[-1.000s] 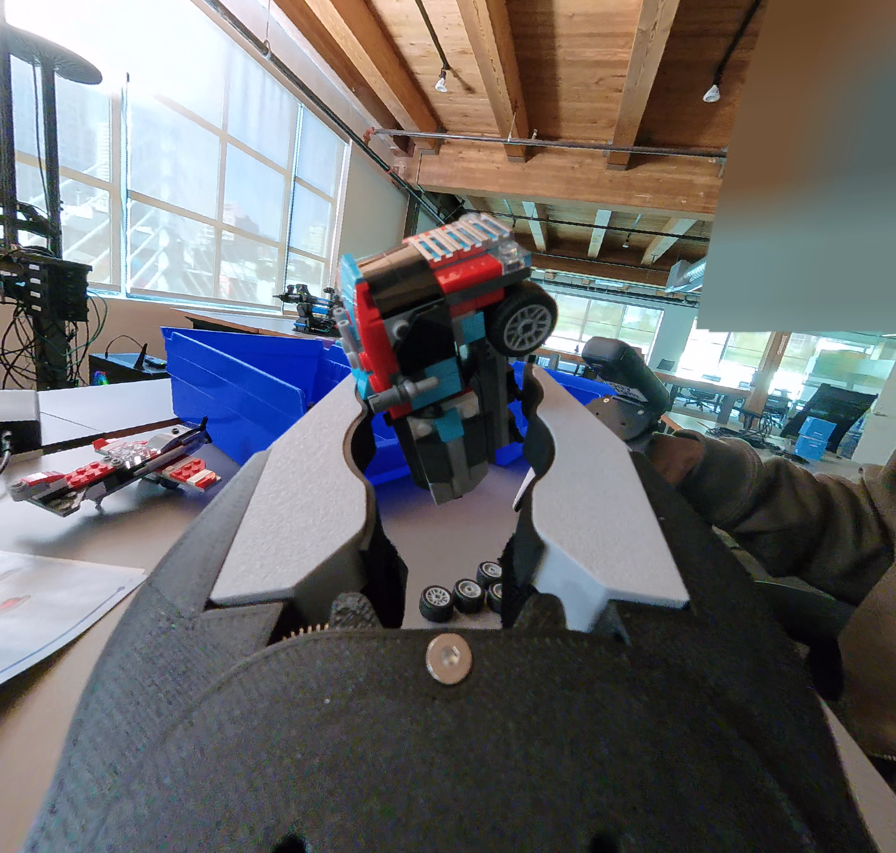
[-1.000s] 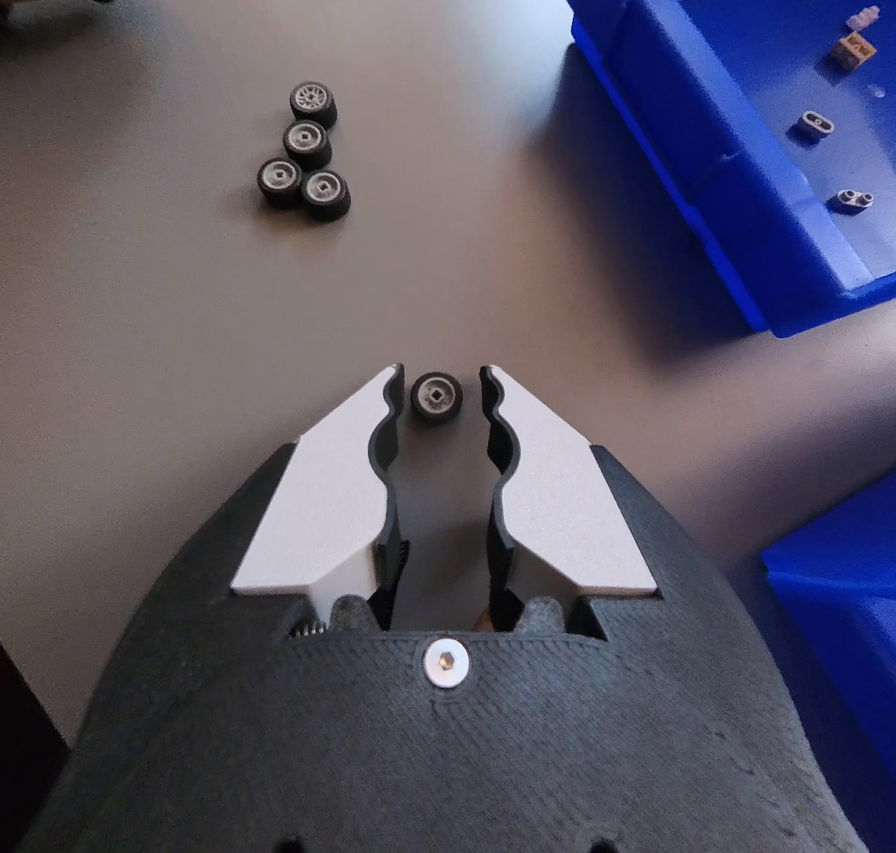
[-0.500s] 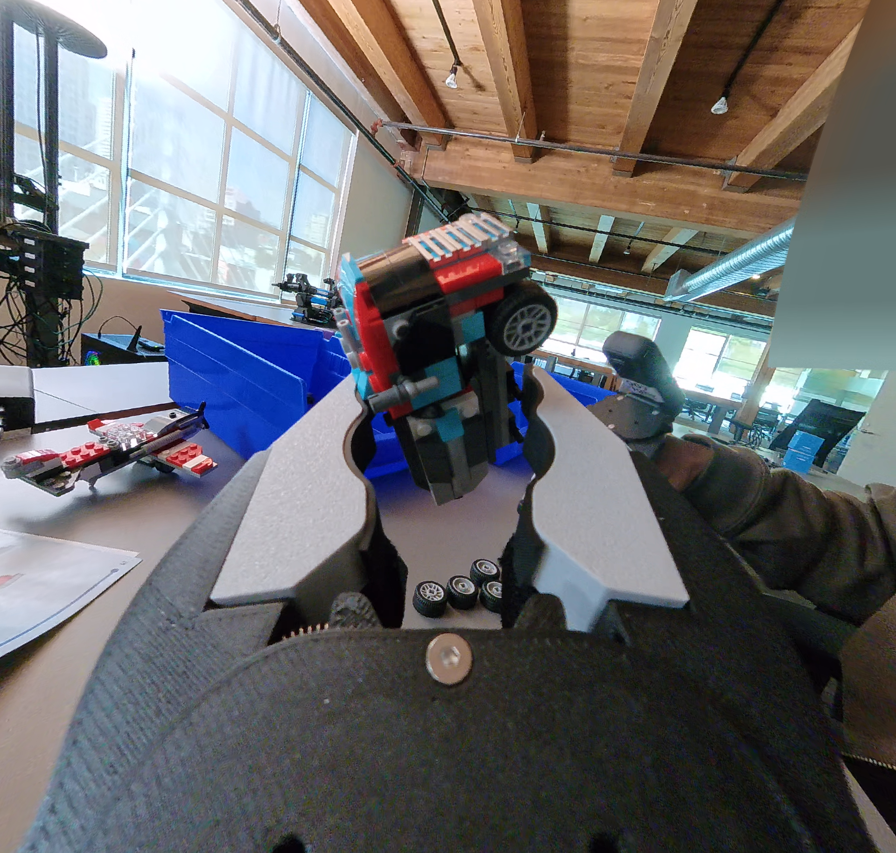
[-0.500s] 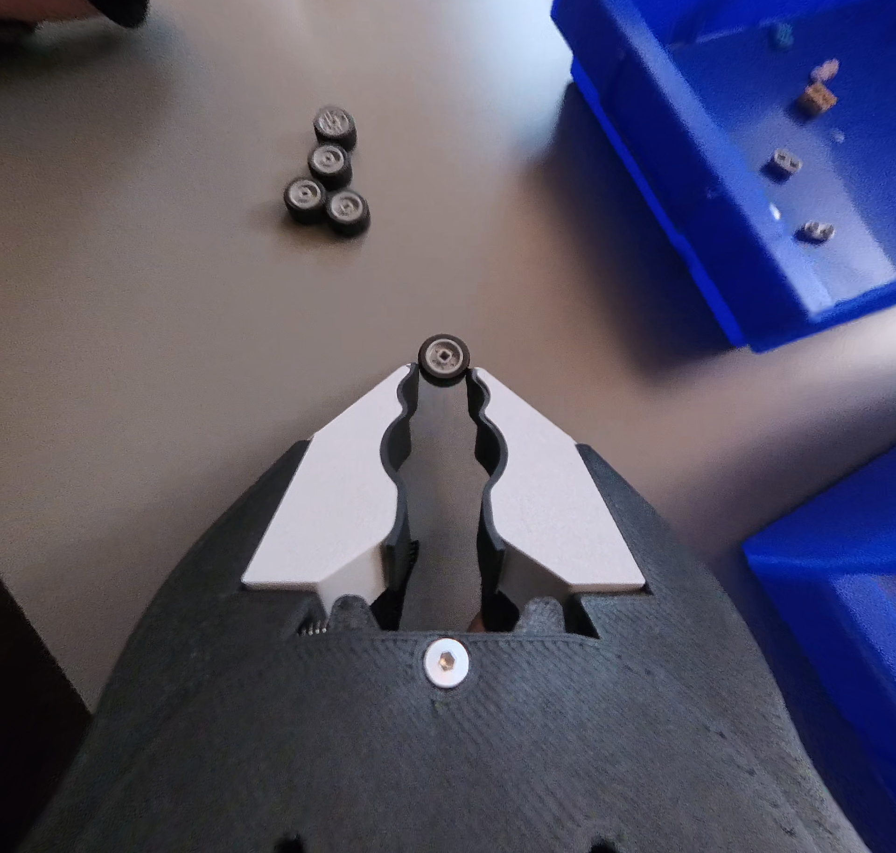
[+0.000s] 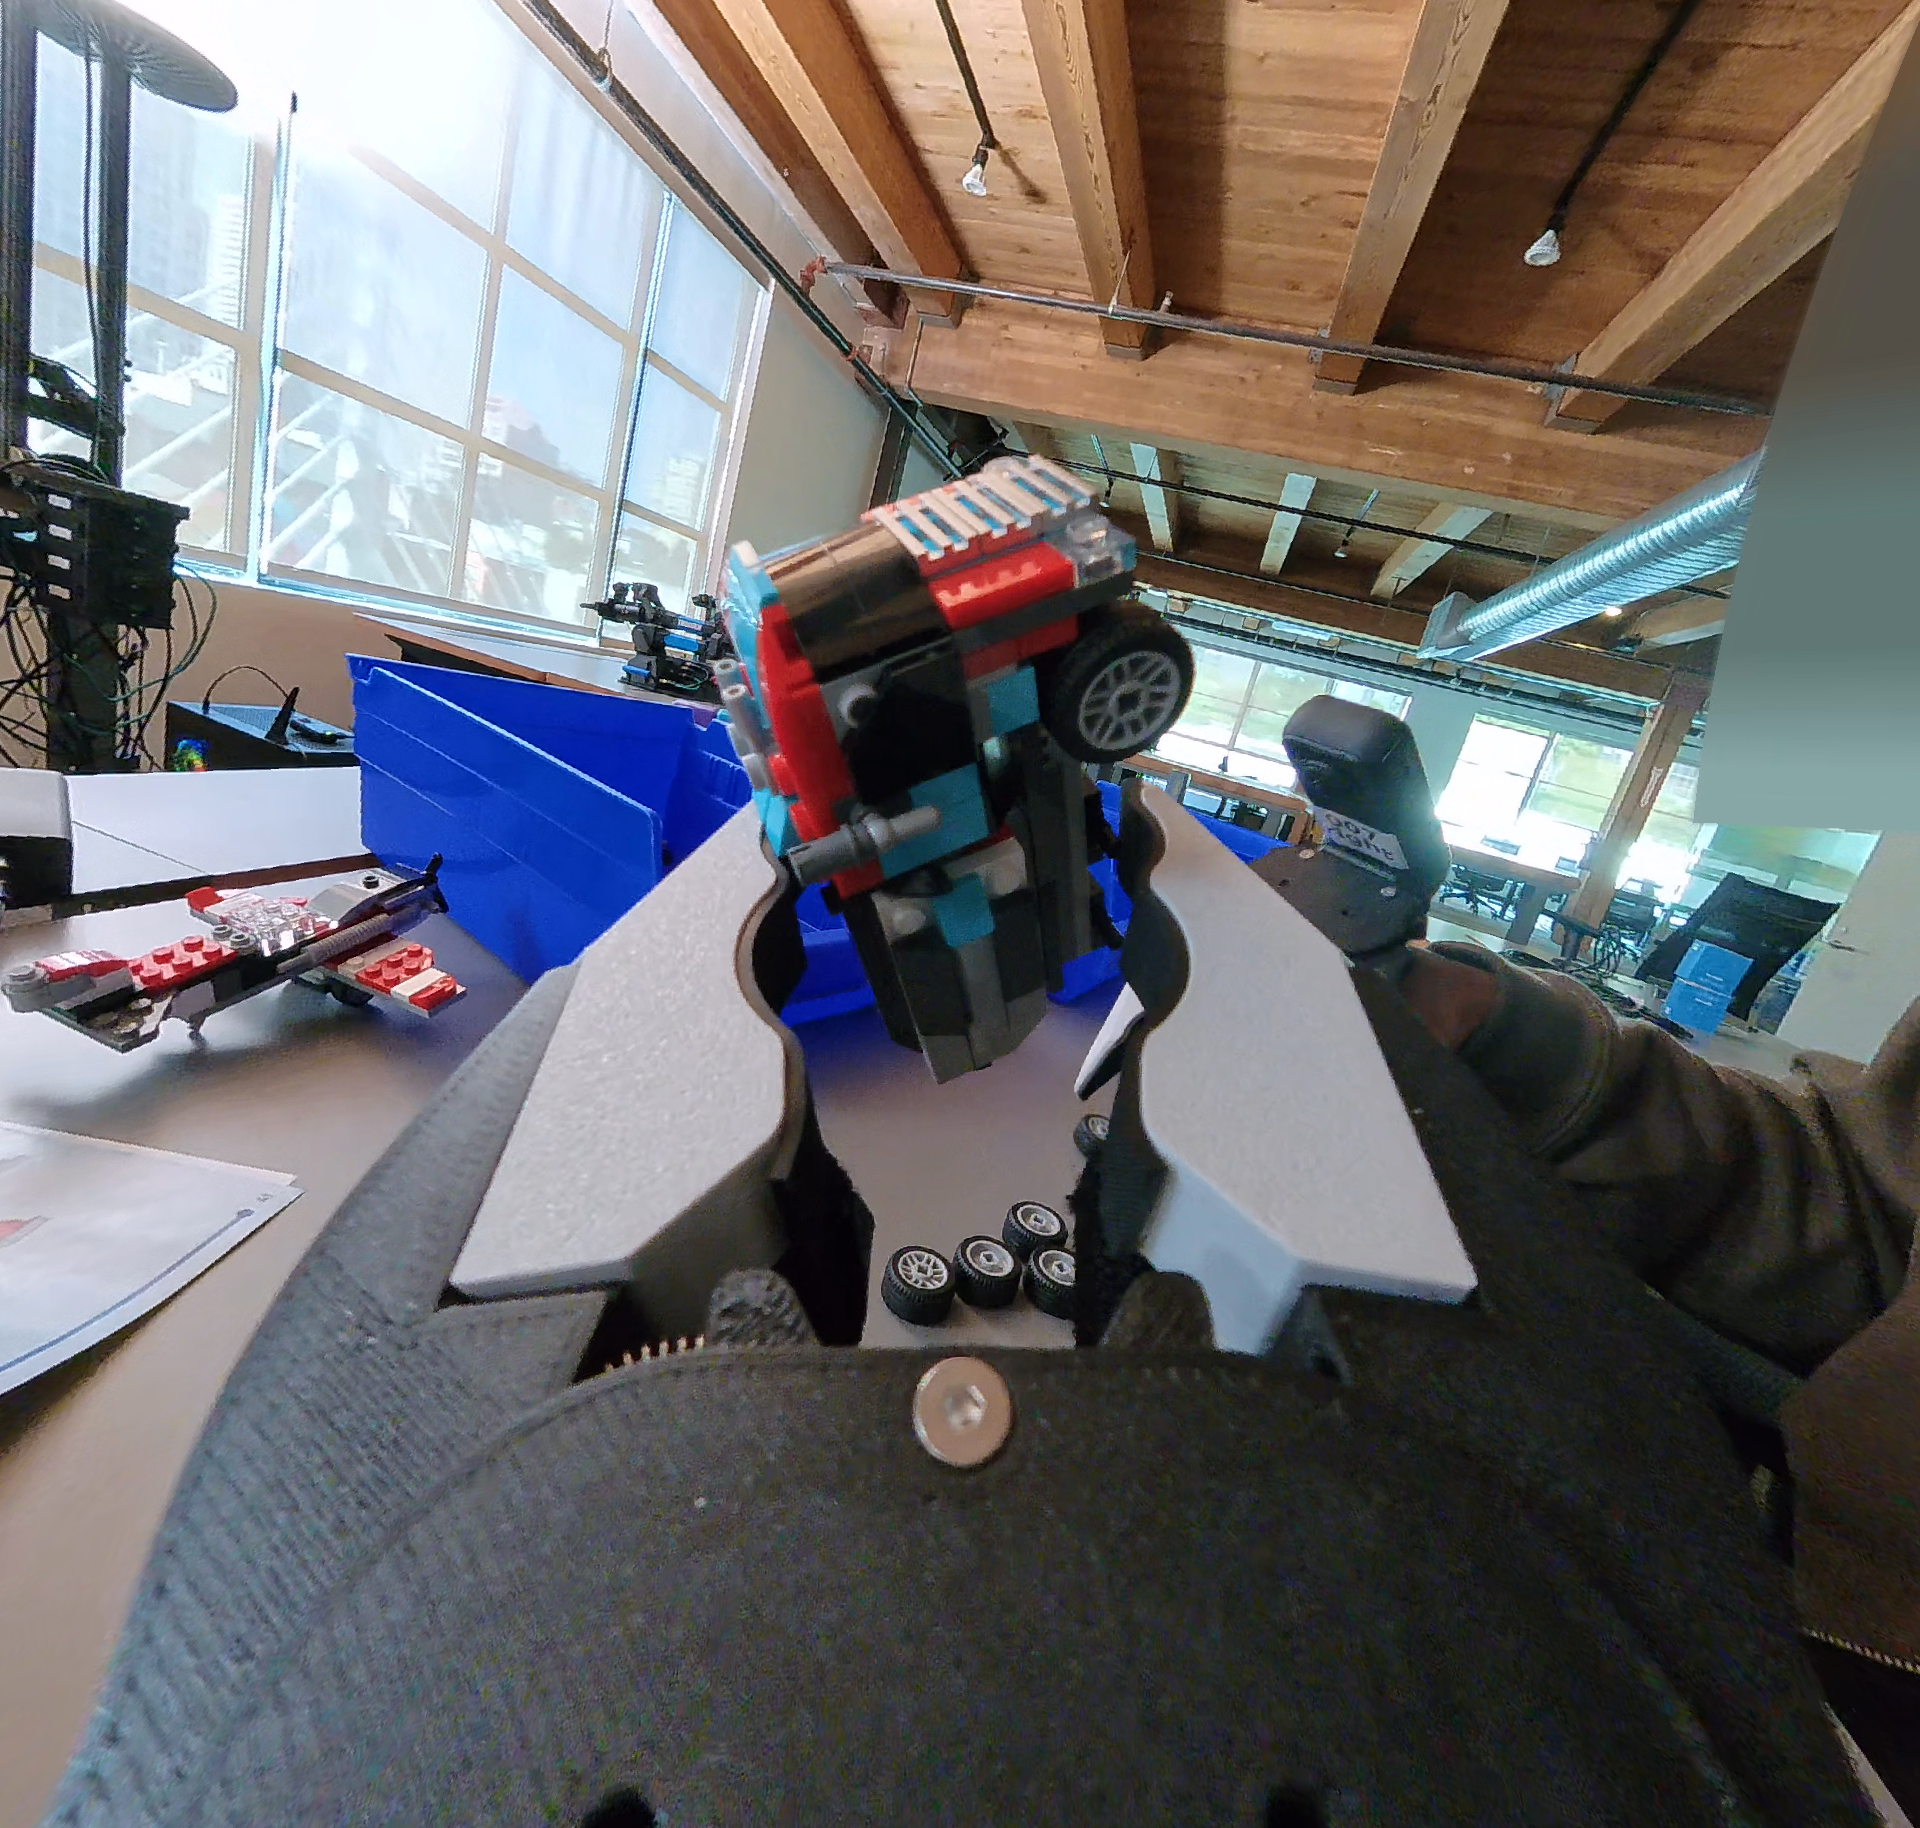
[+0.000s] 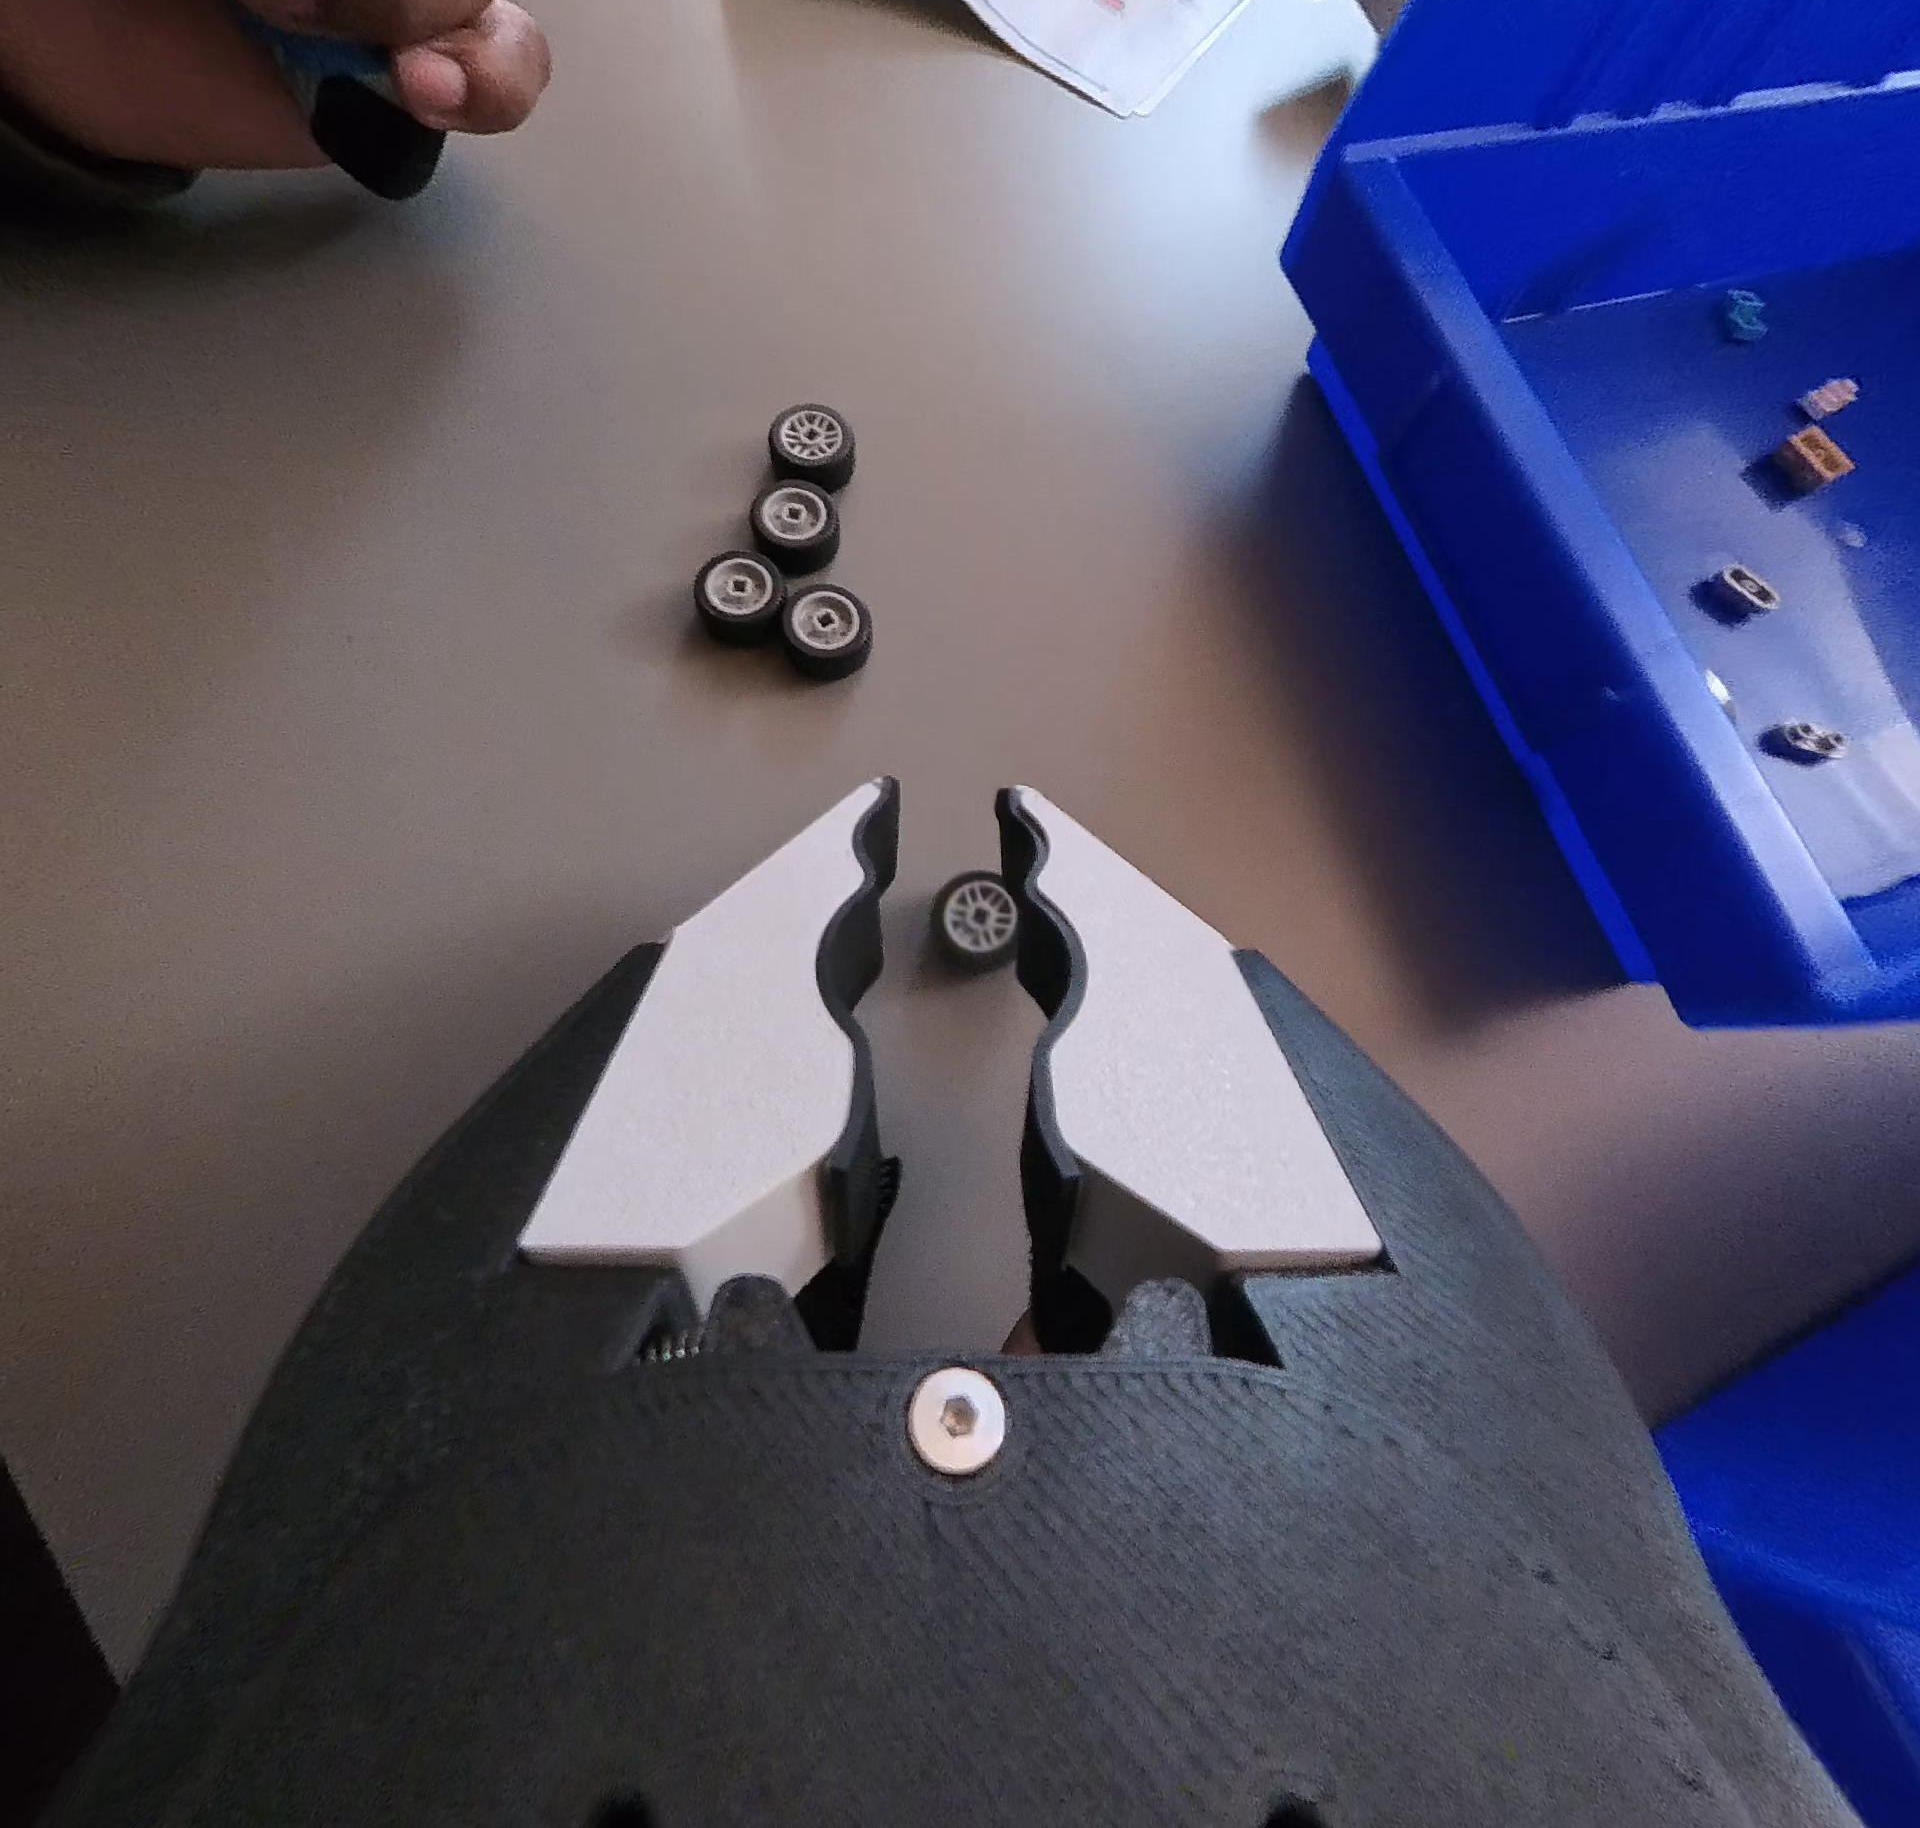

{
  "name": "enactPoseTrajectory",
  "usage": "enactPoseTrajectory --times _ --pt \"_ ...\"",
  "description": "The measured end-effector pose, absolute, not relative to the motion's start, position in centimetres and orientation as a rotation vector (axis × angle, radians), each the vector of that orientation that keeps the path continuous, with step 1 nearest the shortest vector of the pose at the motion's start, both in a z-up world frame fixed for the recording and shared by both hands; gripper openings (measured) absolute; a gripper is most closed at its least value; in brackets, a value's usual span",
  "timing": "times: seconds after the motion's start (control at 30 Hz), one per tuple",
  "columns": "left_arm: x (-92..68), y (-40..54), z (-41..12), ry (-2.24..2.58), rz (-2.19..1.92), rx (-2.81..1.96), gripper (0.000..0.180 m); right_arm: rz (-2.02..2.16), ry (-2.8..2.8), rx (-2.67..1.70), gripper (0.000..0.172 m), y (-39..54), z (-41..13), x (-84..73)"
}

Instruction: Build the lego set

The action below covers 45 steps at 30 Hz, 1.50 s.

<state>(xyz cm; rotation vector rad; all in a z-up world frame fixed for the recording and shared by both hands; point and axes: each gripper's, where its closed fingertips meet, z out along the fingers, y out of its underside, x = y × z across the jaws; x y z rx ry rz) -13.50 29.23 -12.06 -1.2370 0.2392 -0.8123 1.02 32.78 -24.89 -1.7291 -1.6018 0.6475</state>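
My left gripper (image 5: 951, 812) is shut on a red, black and teal brick truck (image 5: 914, 698) and holds it tilted above the table, one grey-hubbed wheel (image 5: 1122, 682) fitted at its upper right. My right gripper (image 6: 948, 791) hovers over the grey table (image 6: 416, 635) with its jaws a little apart. A small loose wheel (image 6: 975, 918) lies on the table under them, spoked face up, beside the right finger (image 6: 1122, 999). The left pad stands clear of it, so it is not gripped. Several more loose wheels (image 6: 790, 542) lie in a cluster farther ahead and also show in the left wrist view (image 5: 982, 1269).
A blue bin (image 6: 1558, 531) with a few small parts stands to the right; another blue bin (image 6: 1818, 1570) is at the lower right. A hand (image 6: 312, 12) is at the top left. A printed sheet (image 5: 104, 1248) and a red brick plane (image 5: 239, 957) lie left. Some 20 centimetres of space lies between my two pairs of fingers.
The right gripper closed on the loose wheel's edge at its fingertips. The wheel then left the pinch, flipped over, and now lies on the table under the jaws. The left gripper kept holding the truck.
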Motion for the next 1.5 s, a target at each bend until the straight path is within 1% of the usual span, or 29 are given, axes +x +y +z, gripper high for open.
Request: enactPoseTrajectory --times 0.13,0.33,0.47,0.53,0.67,0.7,0.73,0.8,0.9,1.07,1.13,1.27,1.33,1.5 --pt "-13.5 29.3 -12.1 0.234 -0.82 -1.241 0.061 0.682 -1.534 -1.776 0.021 33.3 -24.7 3.0" --pt "-13.1 29.3 -12.4 0.244 -0.833 -1.25 0.061 0.675 -1.531 -1.84 0.026 33.0 -26.4 4.4" --pt "-12.9 29.3 -12.4 0.26 -0.831 -1.25 0.061 0.669 -1.54 -1.829 0.026 33.0 -26.5 3.8" --pt "-12.7 29.2 -12.4 0.272 -0.839 -1.25 0.061 0.654 -1.546 -1.832 0.021 33.2 -26.6 3.6" --pt "-12.2 29.1 -12.7 0.306 -0.847 -1.271 0.06 0.655 -1.555 -1.83 0.019 33.2 -26.6 3.3" --pt "-12.0 29.2 -12.8 0.316 -0.852 -1.28 0.06 0.66 -1.548 -1.827 0.008 33.3 -26.5 3.2" --pt "-11.9 29.2 -13.0 0.324 -0.858 -1.289 0.061 0.674 -1.534 -1.817 0.001 33.4 -26.1 3.1" --pt "-11.7 29.3 -13.3 0.335 -0.872 -1.313 0.061 0.73 -1.509 -1.797 0.001 33.5 -25.3 2.5" --pt "-11.8 29.5 -13.7 0.333 -0.883 -1.345 0.061 0.746 -1.511 -1.796 0.005 34.0 -24.9 1.9" --pt "-12.1 29.8 -14.0 0.328 -0.897 -1.369 0.061 0.81 -1.574 -1.804 0.026 33.0 -25.1 2.2" --pt "-12.0 29.8 -14.1 0.333 -0.907 -1.374 0.061 0.806 -1.604 -1.817 0.03 32.6 -25.8 2.6" --pt "-11.6 29.6 -14.2 0.36 -0.905 -1.375 0.061 0.769 -1.634 -1.837 0.03 32.5 -26.8 3.0" --pt "-11.4 29.5 -14.2 0.374 -0.906 -1.376 0.061 0.763 -1.646 -1.829 0.022 32.4 -26.9 2.7" --pt "-11.3 29.7 -14.7 0.396 -0.895 -1.414 0.061 0.78 -1.645 -1.8 0.022 32.9 -26.6 1.5"
